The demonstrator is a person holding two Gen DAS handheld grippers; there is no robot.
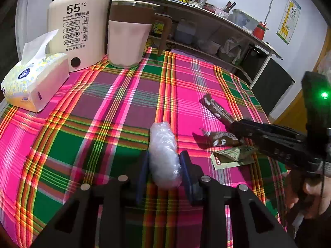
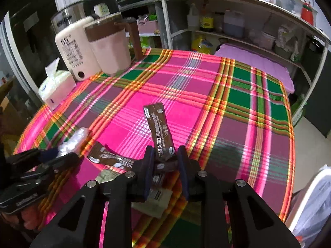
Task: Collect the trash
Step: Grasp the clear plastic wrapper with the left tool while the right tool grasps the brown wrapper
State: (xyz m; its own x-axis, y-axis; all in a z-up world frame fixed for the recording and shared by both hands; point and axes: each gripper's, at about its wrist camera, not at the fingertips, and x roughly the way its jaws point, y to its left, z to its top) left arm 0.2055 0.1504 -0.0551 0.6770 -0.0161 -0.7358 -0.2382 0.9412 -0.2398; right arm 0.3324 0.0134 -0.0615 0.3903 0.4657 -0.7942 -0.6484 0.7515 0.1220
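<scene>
My left gripper (image 1: 164, 166) is shut on a crumpled clear plastic wad (image 1: 163, 155), held over the plaid tablecloth (image 1: 103, 111); the wad also shows in the right wrist view (image 2: 72, 141). My right gripper (image 2: 165, 157) is shut on the near end of a long brown sachet wrapper (image 2: 160, 128), seen in the left wrist view (image 1: 217, 108) too. A second brown wrapper (image 2: 112, 159) lies flat just left of it, also in the left wrist view (image 1: 219, 140). A pale green paper wrapper (image 1: 231, 157) lies beneath the right gripper.
At the table's far left stand a tissue pack (image 1: 35, 82), a cream kettle (image 1: 79, 29) and a pink jug with a brown lid (image 1: 130, 33). Cluttered shelves (image 2: 238, 31) stand behind the table. A white bin edge (image 2: 310, 204) is at lower right.
</scene>
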